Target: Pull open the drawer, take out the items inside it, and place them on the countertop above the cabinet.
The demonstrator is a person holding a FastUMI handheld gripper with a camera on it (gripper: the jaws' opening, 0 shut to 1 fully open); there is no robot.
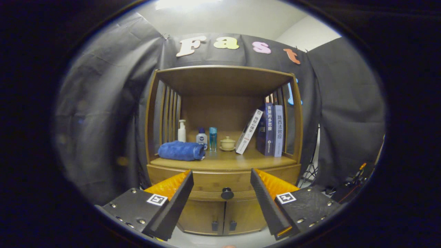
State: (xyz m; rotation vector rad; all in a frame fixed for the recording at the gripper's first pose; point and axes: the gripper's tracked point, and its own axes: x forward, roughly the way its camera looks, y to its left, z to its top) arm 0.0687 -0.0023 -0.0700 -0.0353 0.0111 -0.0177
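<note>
Fingers of the black-and-orange two-finger gripper (222, 179) stand spread wide apart, holding nothing. Between them and just beyond sits the round black knob (227, 193) of the closed wooden drawer (220, 184). Above lies the wooden countertop (237, 160), carrying a folded blue towel (181, 151), small bottles (202, 137), a lidded ceramic cup (227, 143) and several books (270, 129).

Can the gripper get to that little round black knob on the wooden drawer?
Probably yes. The gripper is open, and the round black knob on the closed wooden drawer sits straight ahead between its fingers, some way off. Nothing stands between them, so moving forward should reach it.
</note>
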